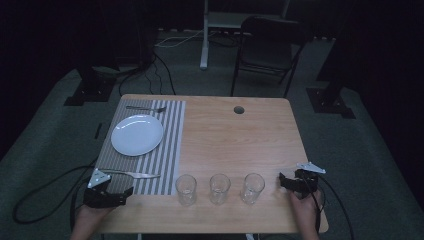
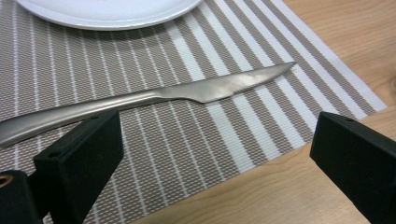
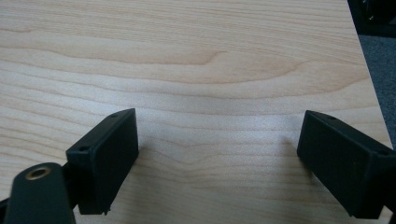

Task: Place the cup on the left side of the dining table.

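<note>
The long silver metal knife (image 2: 154,95) lies on the striped grey and white mat (image 2: 187,140), near the round white plate (image 2: 107,11). It points left to right, just past the left tool (image 2: 217,154), which is wide open and empty. The right tool (image 3: 217,158) is open too, over the bare wooden table (image 3: 196,56), far from the knife.

Wood table (image 1: 235,140) w/ striped placemat (image 1: 170,150), 3 glasses (image 1: 220,188) in row.

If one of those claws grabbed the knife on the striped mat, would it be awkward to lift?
Probably. The knife lies flat on the placemat, leaving little for jaws to get under. Its polished metal looks slippery and stiff, so it might pivot if gripped at the handle end.
</note>
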A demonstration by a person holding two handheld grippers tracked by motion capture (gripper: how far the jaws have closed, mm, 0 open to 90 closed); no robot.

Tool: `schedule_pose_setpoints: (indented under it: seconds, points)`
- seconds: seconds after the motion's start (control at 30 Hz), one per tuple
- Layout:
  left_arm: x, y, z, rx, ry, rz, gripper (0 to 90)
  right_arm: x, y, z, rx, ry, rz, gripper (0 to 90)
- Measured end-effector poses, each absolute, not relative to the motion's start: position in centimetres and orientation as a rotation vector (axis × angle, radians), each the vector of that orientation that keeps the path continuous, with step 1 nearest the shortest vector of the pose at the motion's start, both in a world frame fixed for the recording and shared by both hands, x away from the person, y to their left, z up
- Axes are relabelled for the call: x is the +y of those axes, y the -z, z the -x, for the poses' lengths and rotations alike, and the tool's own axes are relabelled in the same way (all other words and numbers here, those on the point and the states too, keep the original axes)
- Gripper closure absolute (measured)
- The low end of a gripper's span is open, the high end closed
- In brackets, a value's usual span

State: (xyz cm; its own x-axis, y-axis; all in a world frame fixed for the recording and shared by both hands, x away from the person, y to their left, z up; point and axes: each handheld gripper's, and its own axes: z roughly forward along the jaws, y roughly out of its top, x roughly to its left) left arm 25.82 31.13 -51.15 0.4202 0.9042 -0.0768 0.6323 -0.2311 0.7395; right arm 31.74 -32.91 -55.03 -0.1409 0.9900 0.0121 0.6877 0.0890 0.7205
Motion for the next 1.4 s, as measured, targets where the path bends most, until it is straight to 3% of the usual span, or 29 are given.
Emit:
schedule_pose_setpoints:
  seconds: [0.77,1.4]
  points:
    - [27.7,48.2,-24.7,1.051,-0.368,-1.984,3.3,-32.8,55.0,-31.7,1.877,-0.812,-1.651,12.3]
    - [23.4,46.8,-25.8,0.877,-0.276,-2.046,3.3,-32.9,55.0,-31.6,1.878,-0.812,-1.651,12.3]
